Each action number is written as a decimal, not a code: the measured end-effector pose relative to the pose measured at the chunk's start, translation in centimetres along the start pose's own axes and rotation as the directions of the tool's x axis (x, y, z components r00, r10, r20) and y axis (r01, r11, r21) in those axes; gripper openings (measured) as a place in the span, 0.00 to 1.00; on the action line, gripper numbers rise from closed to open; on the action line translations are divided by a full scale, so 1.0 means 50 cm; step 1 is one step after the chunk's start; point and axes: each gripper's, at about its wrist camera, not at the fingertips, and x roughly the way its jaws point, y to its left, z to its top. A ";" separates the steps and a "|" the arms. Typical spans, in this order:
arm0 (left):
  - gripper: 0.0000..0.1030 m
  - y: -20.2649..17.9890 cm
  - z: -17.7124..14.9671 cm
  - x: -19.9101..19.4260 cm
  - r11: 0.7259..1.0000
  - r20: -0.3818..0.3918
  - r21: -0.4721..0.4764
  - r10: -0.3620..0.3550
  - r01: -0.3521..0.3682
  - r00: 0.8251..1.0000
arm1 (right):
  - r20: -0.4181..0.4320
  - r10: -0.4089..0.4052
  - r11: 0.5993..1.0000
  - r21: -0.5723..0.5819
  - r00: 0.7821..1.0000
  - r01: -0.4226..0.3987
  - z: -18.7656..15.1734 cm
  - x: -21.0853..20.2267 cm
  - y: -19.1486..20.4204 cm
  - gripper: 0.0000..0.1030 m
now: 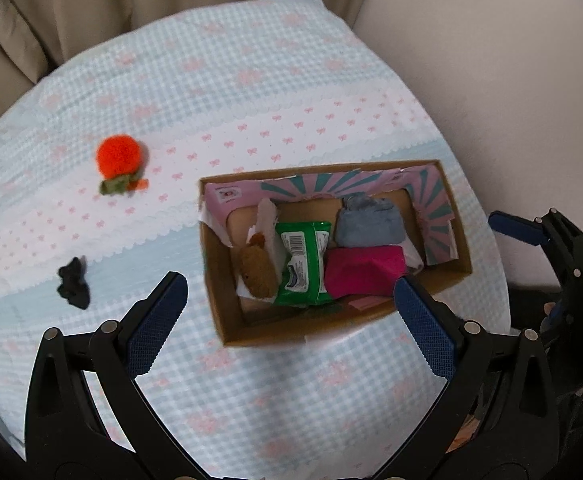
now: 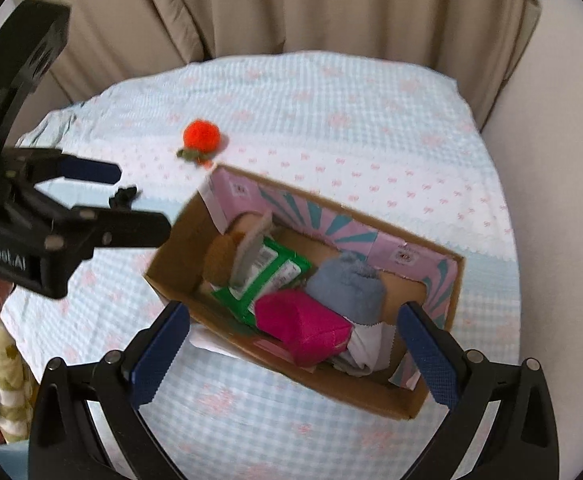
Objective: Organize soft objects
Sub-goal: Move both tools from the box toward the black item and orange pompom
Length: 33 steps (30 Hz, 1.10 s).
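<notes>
A cardboard box (image 1: pixel 219 280) sat on a checked cloth (image 1: pixel 251 80), already packed with a pink cloth (image 1: pixel 363 270), grey cloth (image 1: pixel 369 224), green packet (image 1: pixel 303 264) and brown toy (image 1: pixel 256 270). An orange pompom (image 1: pixel 120 155) and black scrap (image 1: pixel 73 283) lay outside, apparently awaiting collection. The left gripper (image 1: pixel 289 300) and right gripper (image 2: pixel 293 326) both hovered spread and empty.

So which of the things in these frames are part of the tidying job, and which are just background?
Part of the job:
cardboard box
orange pompom and black soft item, both on the cloth outside the box
brown plush, green wipes pack, blue-grey cloth, pink cloth, all in the box

Just there:
checked tablecloth
beige curtain
</notes>
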 end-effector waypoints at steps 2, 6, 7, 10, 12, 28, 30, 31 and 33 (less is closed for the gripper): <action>1.00 0.008 -0.010 -0.043 1.000 0.018 0.006 -0.005 0.005 1.000 | 0.021 -0.016 1.000 0.015 1.000 0.016 0.006 -0.034 0.018 1.00; 1.00 0.028 -0.034 -0.136 0.999 0.075 0.033 -0.006 0.003 0.997 | 0.063 -0.065 0.997 0.054 0.996 0.062 0.017 -0.102 0.061 1.00; 1.00 0.036 -0.043 -0.166 0.999 0.097 0.045 0.001 -0.006 0.995 | 0.074 -0.080 0.995 0.063 0.994 0.075 0.019 -0.118 0.074 1.00; 1.00 0.064 -0.061 -0.231 0.998 0.145 0.061 0.015 -0.024 0.989 | 0.113 -0.112 0.990 0.097 0.987 0.101 0.026 -0.171 0.124 1.00; 1.00 0.097 -0.077 -0.278 0.998 0.182 0.053 0.020 -0.030 0.983 | 0.139 -0.136 0.986 0.120 0.981 0.119 0.031 -0.200 0.155 1.00; 1.00 0.409 -0.177 -0.452 0.996 0.308 -0.058 0.087 -0.072 0.947 | 0.253 -0.248 0.938 0.304 0.935 0.167 0.094 -0.249 0.404 1.00; 1.00 0.453 -0.182 -0.456 0.995 0.312 -0.058 0.092 -0.077 0.946 | 0.257 -0.243 0.933 0.326 0.935 0.153 0.107 -0.234 0.429 1.00; 1.00 0.468 -0.183 -0.454 0.995 0.309 -0.058 0.095 -0.081 0.946 | 0.258 -0.243 0.931 0.333 0.935 0.150 0.115 -0.223 0.444 1.00; 1.00 0.509 -0.183 -0.443 0.994 0.300 -0.060 0.103 -0.089 0.948 | 0.248 -0.245 0.927 0.343 0.937 0.152 0.129 -0.198 0.463 1.00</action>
